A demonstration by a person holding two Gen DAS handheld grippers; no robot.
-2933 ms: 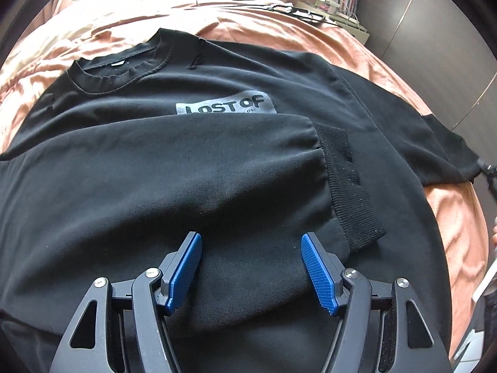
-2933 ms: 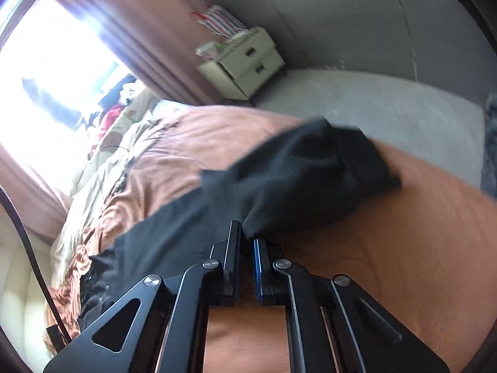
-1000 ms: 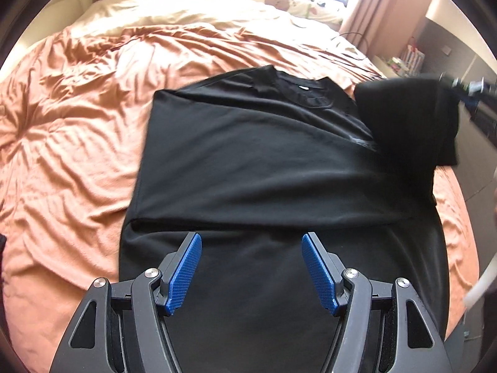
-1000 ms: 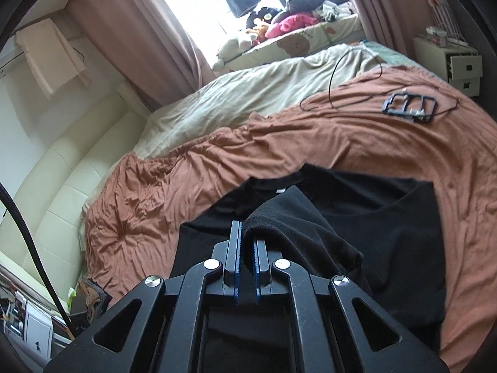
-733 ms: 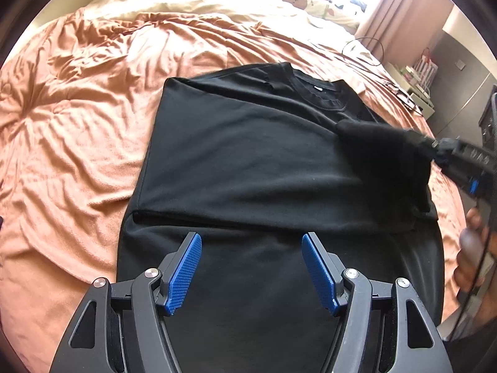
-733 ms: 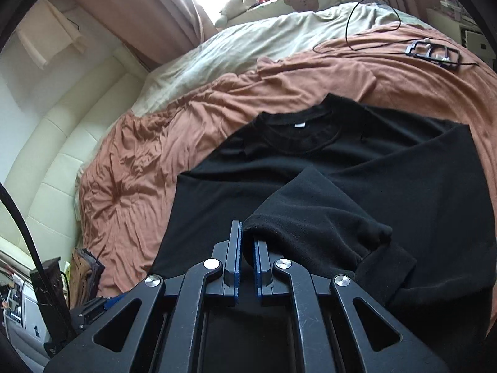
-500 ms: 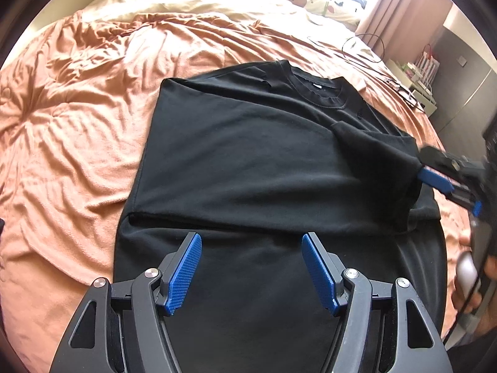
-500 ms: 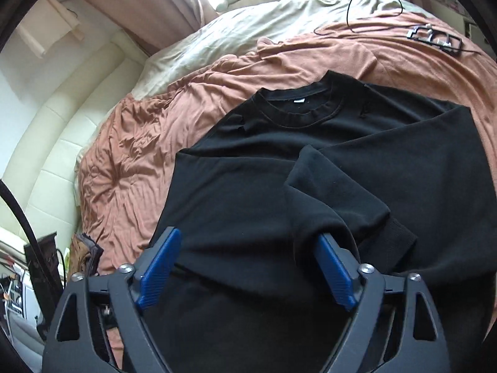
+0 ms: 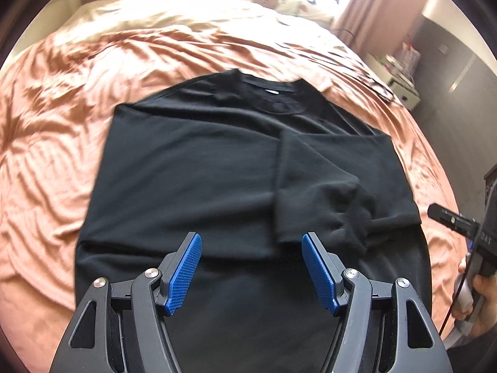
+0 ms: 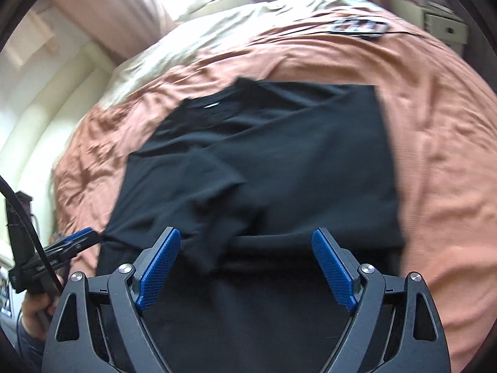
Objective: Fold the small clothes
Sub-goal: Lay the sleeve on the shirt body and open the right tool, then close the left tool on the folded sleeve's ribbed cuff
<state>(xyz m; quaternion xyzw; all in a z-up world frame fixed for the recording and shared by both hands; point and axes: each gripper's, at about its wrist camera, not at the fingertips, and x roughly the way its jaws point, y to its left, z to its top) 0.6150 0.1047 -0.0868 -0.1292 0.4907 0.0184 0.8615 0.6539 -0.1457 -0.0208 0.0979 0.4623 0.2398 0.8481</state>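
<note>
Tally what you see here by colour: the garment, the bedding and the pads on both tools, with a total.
Black: 1, the sweatshirt
Orange: 1, the bed cover
Cream: 1, the blanket at the far end
Blue: 4, two pads on the left tool and two pads on the right tool
Total: 7
</note>
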